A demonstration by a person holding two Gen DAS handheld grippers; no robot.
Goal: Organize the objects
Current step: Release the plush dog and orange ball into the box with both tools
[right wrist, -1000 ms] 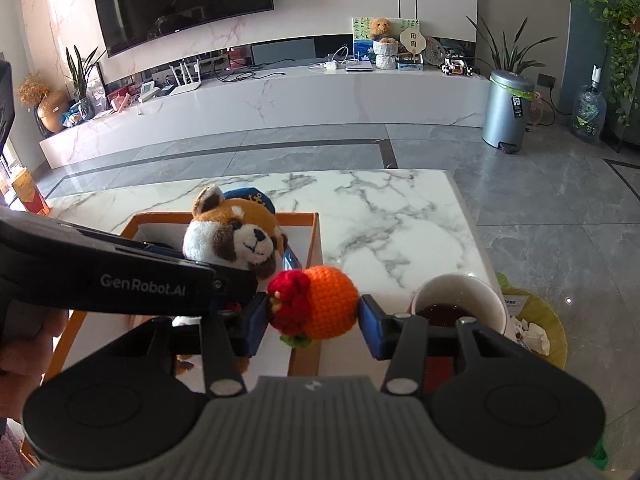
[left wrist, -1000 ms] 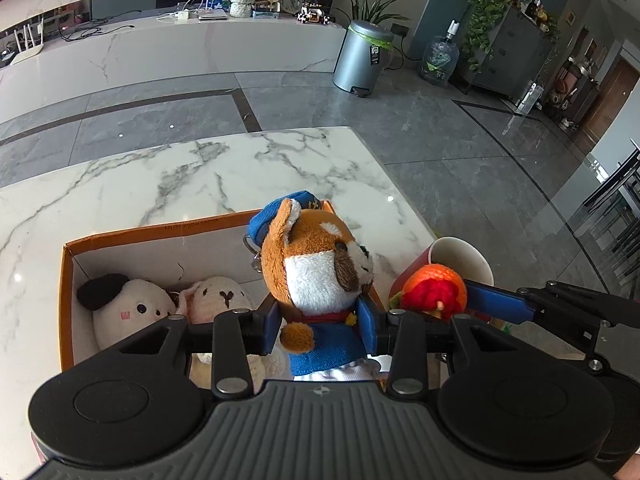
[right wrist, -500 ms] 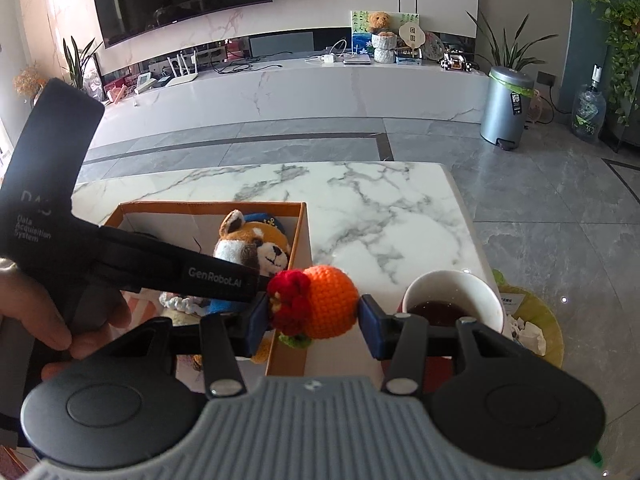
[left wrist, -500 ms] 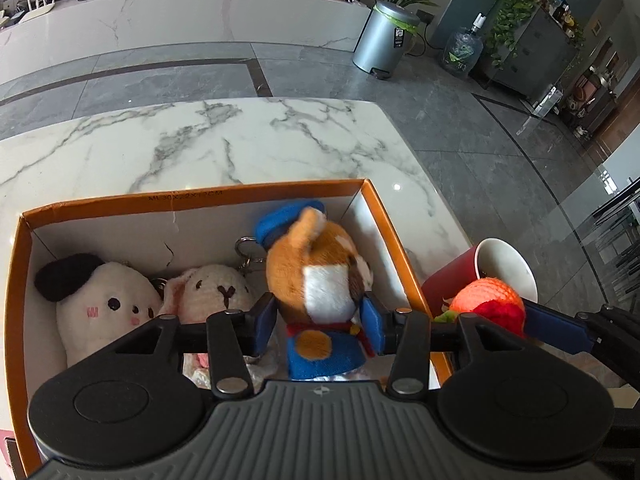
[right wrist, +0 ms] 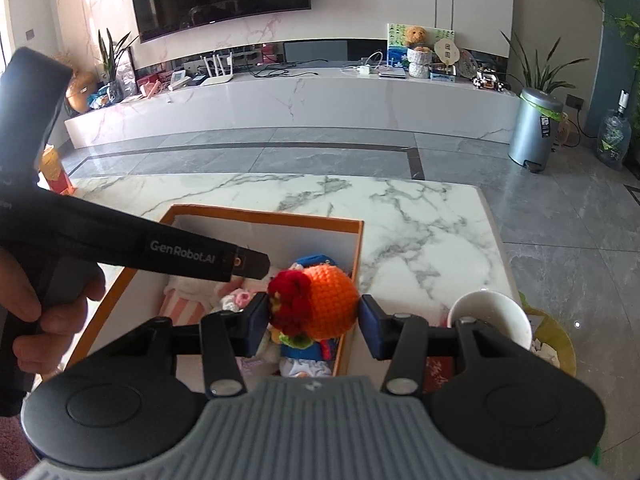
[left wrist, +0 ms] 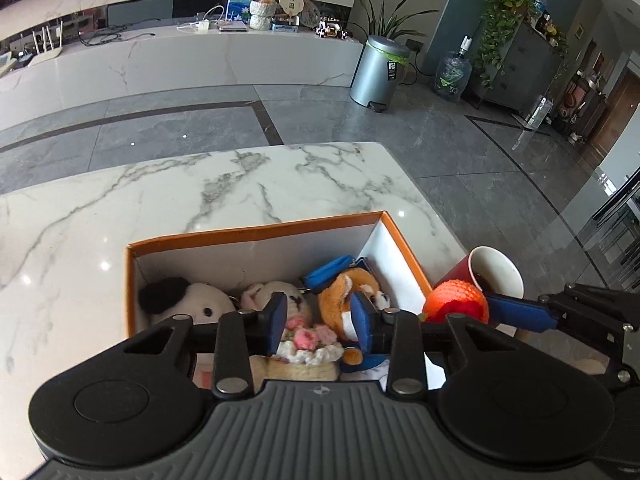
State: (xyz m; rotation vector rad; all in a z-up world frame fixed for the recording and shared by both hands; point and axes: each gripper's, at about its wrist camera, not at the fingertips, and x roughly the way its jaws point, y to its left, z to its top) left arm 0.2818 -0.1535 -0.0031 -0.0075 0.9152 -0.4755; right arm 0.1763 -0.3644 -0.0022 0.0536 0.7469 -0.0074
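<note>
An orange-rimmed cardboard box (left wrist: 256, 236) (right wrist: 362, 240) stands on the marble table. In it lie a white dog plush (left wrist: 188, 304), a cream bunny plush (left wrist: 276, 300) and an orange fox plush in blue clothes (left wrist: 344, 296). My left gripper (left wrist: 320, 318) is open above the box, its jaws clear of the fox plush lying below. My right gripper (right wrist: 314, 320) is shut on an orange crocheted ball with a red flower (right wrist: 320, 306) (left wrist: 456, 300), held over the box's right edge.
A red cup with a white inside (left wrist: 496, 276) (right wrist: 490, 316) stands just right of the box. The marble table (left wrist: 200, 188) stretches beyond the box. A grey bin (left wrist: 378, 70) stands on the floor. The hand holding the left gripper (right wrist: 44, 312) shows at left.
My left gripper lowered the fox plush into the box, let it go and drew back. My right gripper with the orange ball moved left over the box's right edge.
</note>
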